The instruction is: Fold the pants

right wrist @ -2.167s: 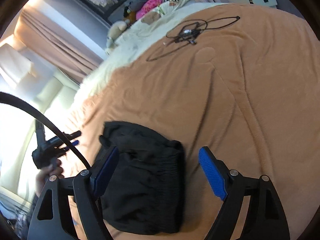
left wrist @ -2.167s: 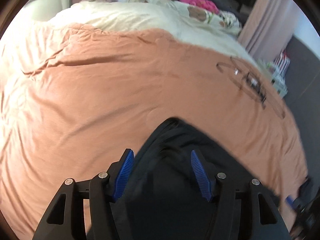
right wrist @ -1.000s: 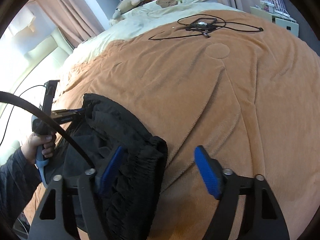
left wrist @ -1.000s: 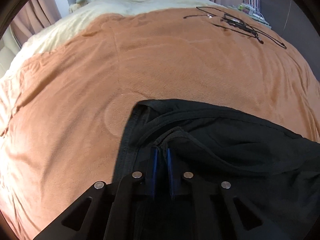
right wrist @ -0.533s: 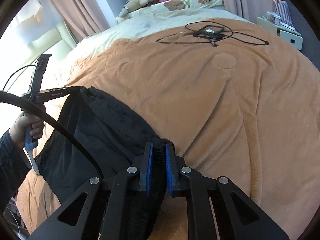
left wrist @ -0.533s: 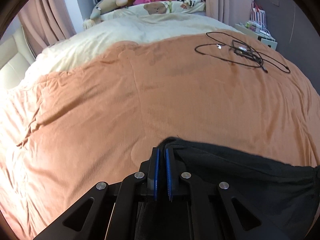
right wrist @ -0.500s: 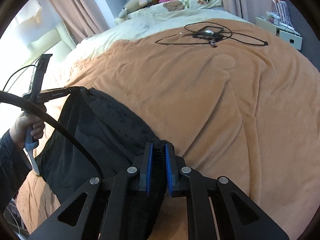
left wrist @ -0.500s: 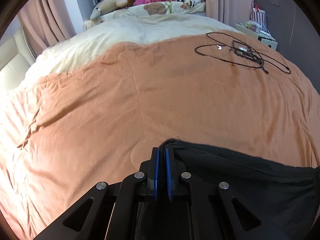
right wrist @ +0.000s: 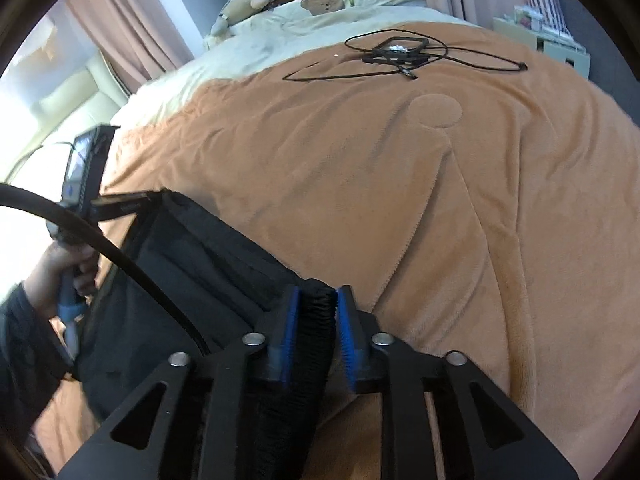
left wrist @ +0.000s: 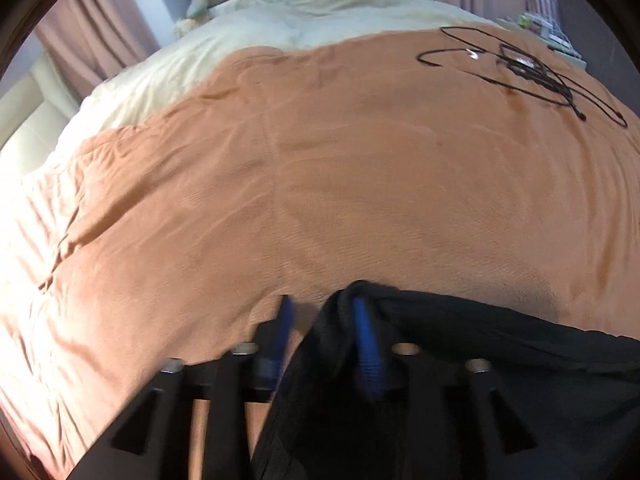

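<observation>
My right gripper [right wrist: 316,312] pinches the elastic waistband of the black pants [right wrist: 192,280], which hang between my two tongs over the near part of the orange blanket [right wrist: 400,180]. My left gripper [left wrist: 324,320] has its blue pads spread, with the pants' corner draped over the right pad. A tangled black cable [left wrist: 532,72] lies far right.

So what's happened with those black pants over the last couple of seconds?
Both tongs started open above the black pants lying flat, then clamped onto them and lifted them off the orange blanket. Now the left tongs have just spread apart, loosening that corner; the right tongs stay around the waistband. The cable hasn't moved.
</observation>
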Available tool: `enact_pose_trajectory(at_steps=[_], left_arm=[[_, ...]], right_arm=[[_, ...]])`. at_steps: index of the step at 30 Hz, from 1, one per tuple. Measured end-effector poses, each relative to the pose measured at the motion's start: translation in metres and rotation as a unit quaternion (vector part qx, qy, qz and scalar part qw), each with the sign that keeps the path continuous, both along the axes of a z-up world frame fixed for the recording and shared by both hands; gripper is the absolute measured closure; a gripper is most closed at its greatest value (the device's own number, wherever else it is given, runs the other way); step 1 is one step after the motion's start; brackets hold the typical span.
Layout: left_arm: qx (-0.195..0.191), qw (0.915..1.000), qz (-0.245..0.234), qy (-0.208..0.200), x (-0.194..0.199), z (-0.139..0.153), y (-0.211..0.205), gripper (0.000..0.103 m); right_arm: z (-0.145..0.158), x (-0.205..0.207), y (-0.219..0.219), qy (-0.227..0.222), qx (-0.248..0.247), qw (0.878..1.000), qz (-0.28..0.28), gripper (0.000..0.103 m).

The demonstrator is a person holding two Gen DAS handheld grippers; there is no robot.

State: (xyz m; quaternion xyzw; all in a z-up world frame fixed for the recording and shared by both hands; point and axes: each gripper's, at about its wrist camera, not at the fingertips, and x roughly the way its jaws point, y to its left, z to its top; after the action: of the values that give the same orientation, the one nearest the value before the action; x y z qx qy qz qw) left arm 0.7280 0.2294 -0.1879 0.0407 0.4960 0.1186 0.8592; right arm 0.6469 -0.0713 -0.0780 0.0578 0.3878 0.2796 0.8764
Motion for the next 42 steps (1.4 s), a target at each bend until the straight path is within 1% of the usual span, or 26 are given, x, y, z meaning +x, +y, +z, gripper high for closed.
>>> enact_pose_trajectory(at_steps=[1, 2, 4, 6, 11, 14, 15, 19, 23, 27, 29, 31, 35, 40, 42], left_arm=[[-0.006, 1.0000, 0.003, -0.004, -0.005, 0.006, 0.005, 0.051], [-0.011, 0.9999, 0.003, -0.009, -0.009, 0.010, 0.008, 0.051], [-0.021, 0.9997, 0.010, -0.012, -0.021, 0.020, 0.018, 0.051], [-0.024, 0.9994, 0.018, -0.016, -0.032, 0.029, 0.025, 0.051], [-0.027, 0.9986, 0.035, -0.028, -0.068, 0.054, 0.039, 0.050], [-0.043, 0.9973, 0.047, -0.037, -0.097, 0.066, 0.045, 0.050], [-0.045, 0.9971, 0.048, -0.038, -0.100, 0.067, 0.046, 0.050], [-0.064, 0.9953, 0.058, -0.044, -0.138, 0.075, 0.051, 0.050], [-0.081, 0.9932, 0.072, -0.044, -0.173, 0.076, 0.057, 0.050], [-0.090, 0.9909, 0.086, -0.052, -0.211, 0.076, 0.061, 0.050], [-0.113, 0.9872, 0.097, -0.058, -0.232, 0.074, 0.064, 0.050], [-0.128, 0.9840, 0.108, -0.061, -0.247, 0.071, 0.066, 0.050], [-0.149, 0.9789, 0.122, -0.067, -0.270, 0.068, 0.070, 0.050], [-0.194, 0.9652, 0.160, -0.072, -0.295, 0.053, 0.078, 0.050], [-0.213, 0.9602, 0.167, -0.070, -0.299, 0.046, 0.077, 0.049]], right_arm=[[0.002, -0.003, -0.006, -0.003, 0.010, 1.000, -0.002, 0.047], [0.005, -0.008, -0.013, -0.009, 0.022, 1.000, -0.004, 0.039], [0.007, -0.014, -0.023, -0.008, 0.037, 0.999, -0.002, 0.039], [0.006, -0.019, -0.033, 0.003, 0.053, 0.999, 0.000, 0.039], [-0.003, -0.033, -0.053, 0.037, 0.078, 0.996, -0.002, 0.039], [-0.001, -0.040, -0.060, 0.043, 0.084, 0.996, -0.003, 0.039], [0.001, -0.041, -0.060, 0.045, 0.085, 0.995, -0.004, 0.039], [0.004, -0.049, -0.065, 0.057, 0.095, 0.994, -0.009, 0.039], [0.001, -0.058, -0.067, 0.068, 0.103, 0.992, -0.012, 0.039], [-0.003, -0.064, -0.069, 0.083, 0.120, 0.989, -0.016, 0.039], [-0.004, -0.066, -0.071, 0.087, 0.129, 0.988, -0.020, 0.039], [-0.006, -0.069, -0.070, 0.092, 0.135, 0.986, -0.020, 0.039], [-0.013, -0.067, -0.069, 0.114, 0.163, 0.980, -0.013, 0.039], [-0.025, -0.059, -0.059, 0.130, 0.184, 0.974, -0.001, 0.039], [-0.030, -0.053, -0.055, 0.139, 0.194, 0.971, 0.001, 0.039]])
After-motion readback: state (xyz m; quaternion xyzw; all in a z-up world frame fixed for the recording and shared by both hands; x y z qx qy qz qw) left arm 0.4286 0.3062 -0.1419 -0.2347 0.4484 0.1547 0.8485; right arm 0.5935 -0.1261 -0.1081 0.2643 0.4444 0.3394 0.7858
